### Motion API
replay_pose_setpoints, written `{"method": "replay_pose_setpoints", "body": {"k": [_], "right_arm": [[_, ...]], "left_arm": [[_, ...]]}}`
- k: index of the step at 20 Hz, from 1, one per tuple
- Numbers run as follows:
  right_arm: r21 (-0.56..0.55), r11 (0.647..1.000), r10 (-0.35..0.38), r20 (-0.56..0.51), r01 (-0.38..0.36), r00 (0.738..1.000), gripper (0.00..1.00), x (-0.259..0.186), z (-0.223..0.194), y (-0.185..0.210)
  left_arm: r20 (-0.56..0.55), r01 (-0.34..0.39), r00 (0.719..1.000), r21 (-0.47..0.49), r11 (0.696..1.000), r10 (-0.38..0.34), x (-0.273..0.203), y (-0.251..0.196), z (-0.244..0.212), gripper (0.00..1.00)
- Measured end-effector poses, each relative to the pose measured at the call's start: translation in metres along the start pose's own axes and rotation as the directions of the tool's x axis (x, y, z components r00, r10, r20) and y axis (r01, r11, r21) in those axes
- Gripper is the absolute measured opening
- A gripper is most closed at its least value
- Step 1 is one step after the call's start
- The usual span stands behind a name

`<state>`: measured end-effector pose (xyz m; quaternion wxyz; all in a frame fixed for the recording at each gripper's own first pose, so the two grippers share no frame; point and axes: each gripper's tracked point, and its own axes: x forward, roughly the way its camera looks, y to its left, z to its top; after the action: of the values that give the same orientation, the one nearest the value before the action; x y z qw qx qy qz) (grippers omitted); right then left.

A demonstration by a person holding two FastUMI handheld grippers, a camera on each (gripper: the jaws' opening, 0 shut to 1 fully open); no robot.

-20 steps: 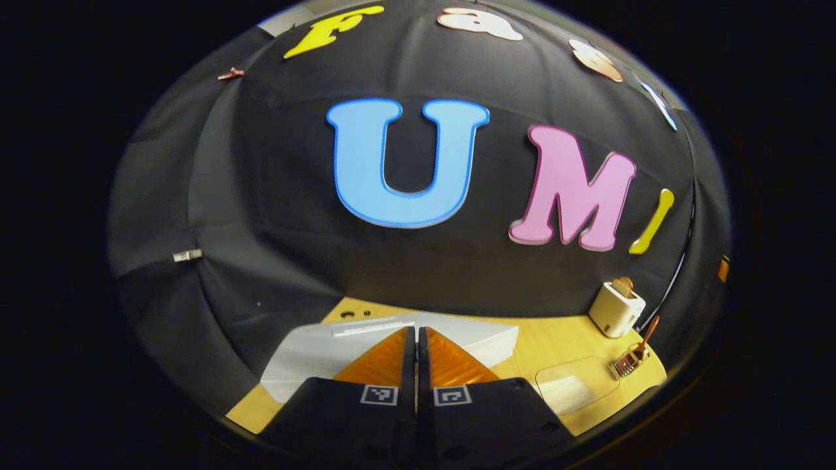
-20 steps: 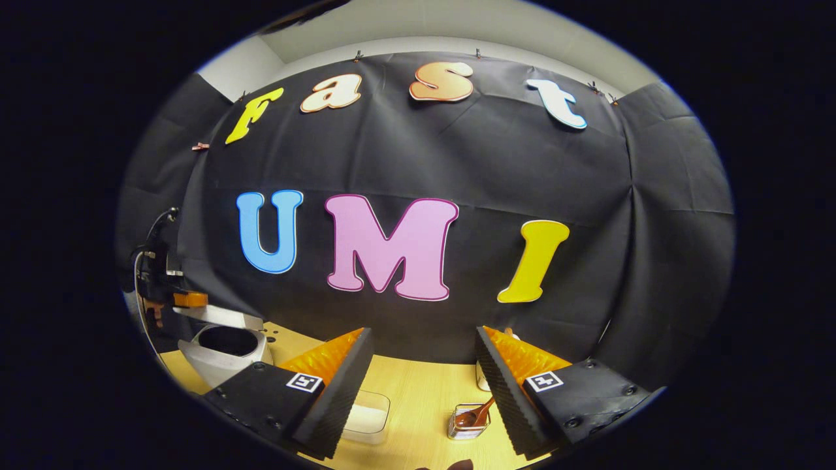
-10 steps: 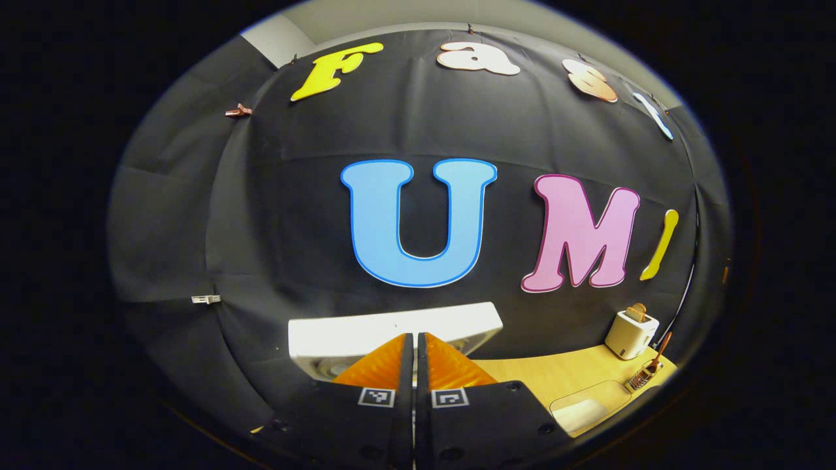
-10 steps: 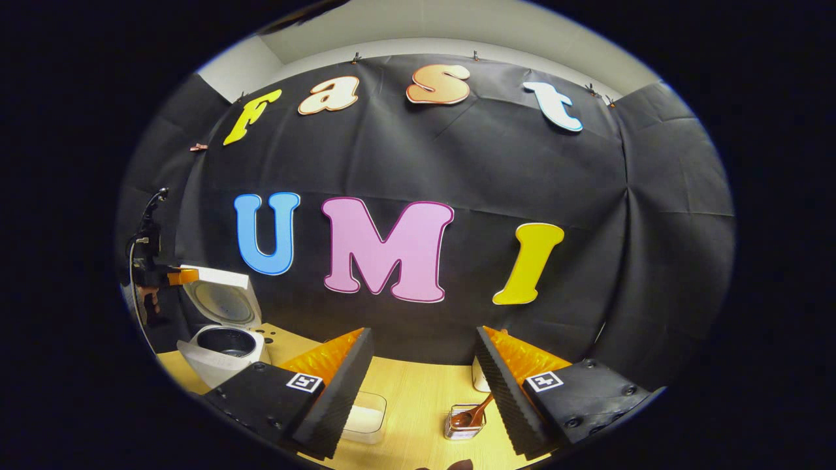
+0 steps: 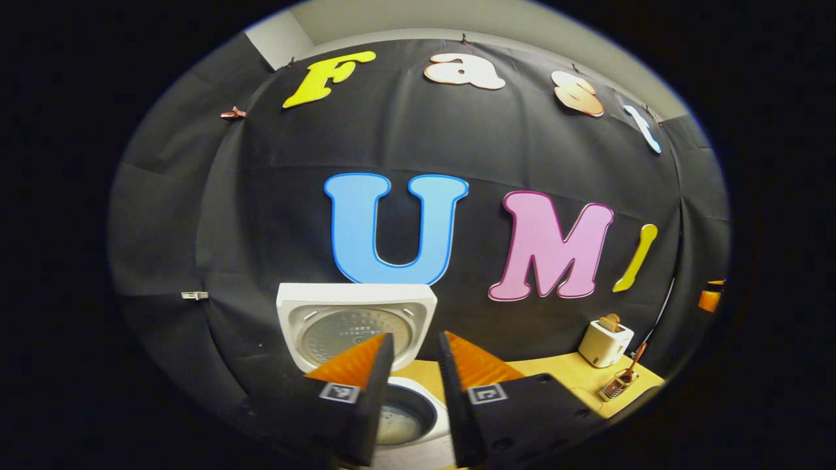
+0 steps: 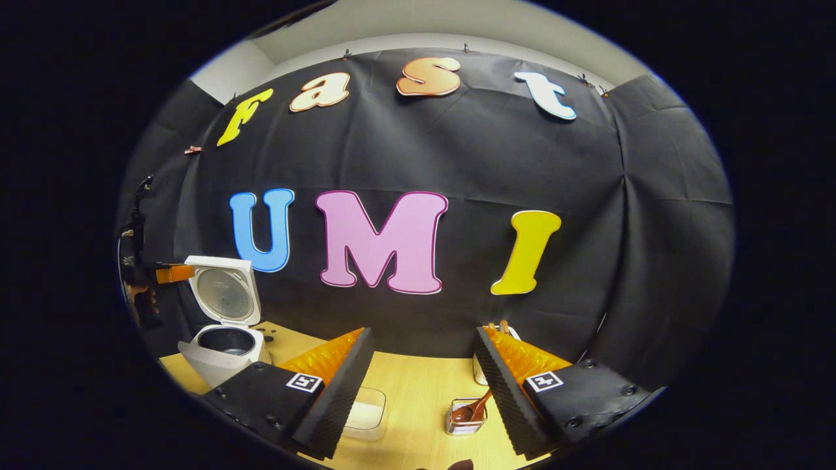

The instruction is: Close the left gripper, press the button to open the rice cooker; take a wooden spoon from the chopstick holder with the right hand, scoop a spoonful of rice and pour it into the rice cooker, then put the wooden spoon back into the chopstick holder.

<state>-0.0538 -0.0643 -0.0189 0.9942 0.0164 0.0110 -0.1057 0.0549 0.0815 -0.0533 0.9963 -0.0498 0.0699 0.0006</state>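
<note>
the rice cooker [image 5: 392, 418] is sitting on the wooden table [image 6: 424, 398] with its lid [image 5: 356, 323] standing upright and the inner pot showing. the left gripper [image 5: 415, 385] is hovering just above the cooker, its fingers standing a narrow gap apart and holding nothing. the right gripper [image 6: 423, 385] is hanging wide open above the table, empty. the wooden spoon [image 6: 471, 411] is resting in the chopstick holder [image 6: 462, 423], beside a clear container of rice [image 6: 366, 414]. a toaster [image 5: 605, 343] is standing near the back.

Left gripper view sits close over the open rice cooker [image 5: 356, 326], facing the back wall. Right gripper view's farther back & to the right. Both catch cooker, toaster [image 5: 605, 341], chopstick holder [image 6: 465, 418].
</note>
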Motion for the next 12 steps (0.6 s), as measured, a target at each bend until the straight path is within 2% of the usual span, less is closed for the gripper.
{"method": "replay_pose_setpoints", "body": {"k": [1,2,3,5,12], "right_arm": [[0.006,1.000,-0.004,-0.012,0.004,1.000,0.97,0.001,-0.007,-0.005],[0.009,1.000,-0.011,-0.027,0.011,1.000,0.97,0.002,-0.014,-0.012],[0.011,1.000,-0.018,-0.041,0.018,0.999,0.97,0.005,-0.022,-0.020],[0.015,1.000,-0.019,-0.074,0.020,0.997,0.97,0.013,-0.042,-0.032],[0.132,0.991,0.013,-0.184,0.012,0.983,0.97,0.060,-0.125,-0.077]], "left_arm": [[-0.002,0.005,1.000,-0.003,1.000,-0.005,-0.003,-0.005,0.000,0.63],[-0.004,0.010,1.000,-0.005,1.000,-0.010,-0.004,-0.011,-0.001,0.70],[-0.005,0.012,1.000,-0.004,1.000,-0.012,-0.006,-0.015,0.000,0.83],[-0.003,0.008,1.000,0.004,1.000,-0.008,-0.009,-0.022,-0.001,0.94],[0.000,0.035,0.999,0.012,0.999,-0.035,-0.021,-0.062,-0.001,0.94]]}}
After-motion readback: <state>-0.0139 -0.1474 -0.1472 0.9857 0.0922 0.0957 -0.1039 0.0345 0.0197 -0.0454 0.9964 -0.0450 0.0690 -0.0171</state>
